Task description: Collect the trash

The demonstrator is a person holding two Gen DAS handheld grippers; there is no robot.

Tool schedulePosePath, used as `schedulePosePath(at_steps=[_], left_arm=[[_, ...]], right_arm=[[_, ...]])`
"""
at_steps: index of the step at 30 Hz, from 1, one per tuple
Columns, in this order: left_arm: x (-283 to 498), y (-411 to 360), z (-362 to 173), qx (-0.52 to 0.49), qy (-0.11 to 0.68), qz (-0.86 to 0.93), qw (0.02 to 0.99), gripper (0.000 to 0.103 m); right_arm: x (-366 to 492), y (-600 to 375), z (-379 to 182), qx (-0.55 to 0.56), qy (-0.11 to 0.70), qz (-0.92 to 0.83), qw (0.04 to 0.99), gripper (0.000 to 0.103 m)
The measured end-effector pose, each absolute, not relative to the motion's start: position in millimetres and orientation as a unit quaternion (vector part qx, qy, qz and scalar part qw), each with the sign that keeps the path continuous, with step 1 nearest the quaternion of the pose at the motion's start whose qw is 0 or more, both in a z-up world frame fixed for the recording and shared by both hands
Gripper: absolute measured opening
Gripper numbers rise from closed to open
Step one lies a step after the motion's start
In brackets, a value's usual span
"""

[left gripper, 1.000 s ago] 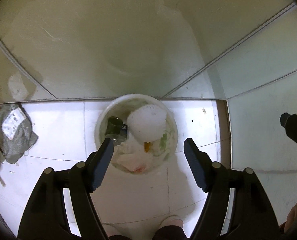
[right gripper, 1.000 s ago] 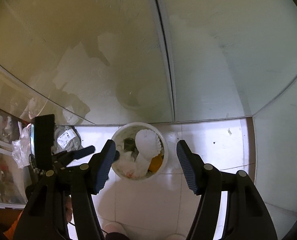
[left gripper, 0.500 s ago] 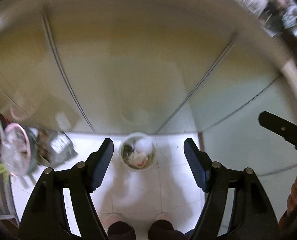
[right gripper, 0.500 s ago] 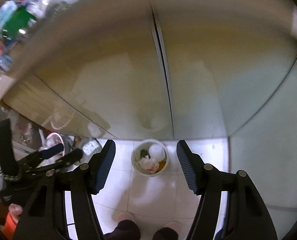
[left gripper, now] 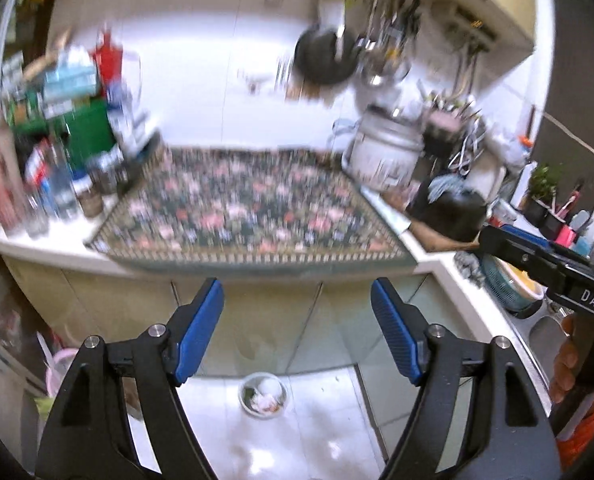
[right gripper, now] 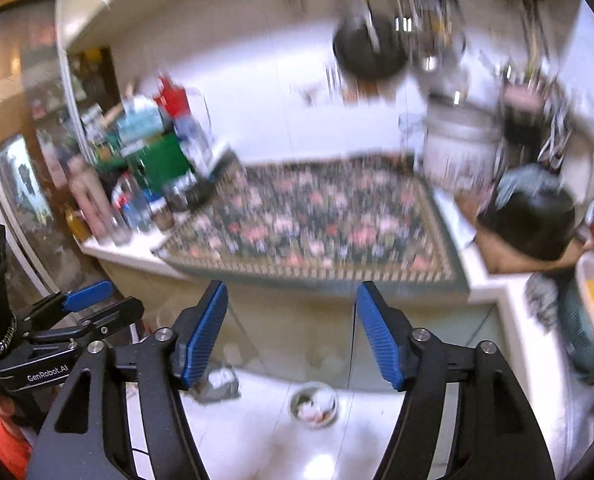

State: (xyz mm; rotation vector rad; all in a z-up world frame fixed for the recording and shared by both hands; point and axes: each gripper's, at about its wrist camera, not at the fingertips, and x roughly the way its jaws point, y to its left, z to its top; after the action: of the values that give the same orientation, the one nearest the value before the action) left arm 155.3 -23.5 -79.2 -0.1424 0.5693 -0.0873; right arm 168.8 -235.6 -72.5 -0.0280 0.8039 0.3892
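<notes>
I see both fisheye views motion-blurred and bowed at the edges, with bright glare on the floor tiles (left gripper: 329,448).

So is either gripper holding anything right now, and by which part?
Nothing is held. The left gripper and right gripper are both open and empty.
</notes>
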Motion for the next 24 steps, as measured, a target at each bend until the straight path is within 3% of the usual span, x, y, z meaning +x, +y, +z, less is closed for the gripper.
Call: schedulePosePath(at_steps=[1, 3, 6, 11, 24], left_arm=[[146, -22, -69, -0.065, 0.271, -0.045, 0.959, 0.078], [124, -18, -47, -0.056, 0.249, -0.042, 0.966, 0.092], [90, -12, -27, -0.05, 0.221, -0.04, 0.973, 0.102], [56, -2, -17, -0.047, 0.214, -0.051, 0.974, 0.102], [27, 10, -14, -0.049, 0.21, -0.055, 0.975, 0.102]], right_arm=[[164, -235, -65, -0.011, 0.38, 0.187, 0.906, 0.069], [146, -229, -44, -0.006, 0.359, 0.187, 0.914, 0.074], [127, -226, -29, 0.002, 0.336, 0.183, 0.924, 0.086], [99, -213, -19, 0.0, 0.326, 0.167, 0.931, 0.102], [66, -198, -9, -0.024, 0.332, 0.152, 0.931, 0.103]])
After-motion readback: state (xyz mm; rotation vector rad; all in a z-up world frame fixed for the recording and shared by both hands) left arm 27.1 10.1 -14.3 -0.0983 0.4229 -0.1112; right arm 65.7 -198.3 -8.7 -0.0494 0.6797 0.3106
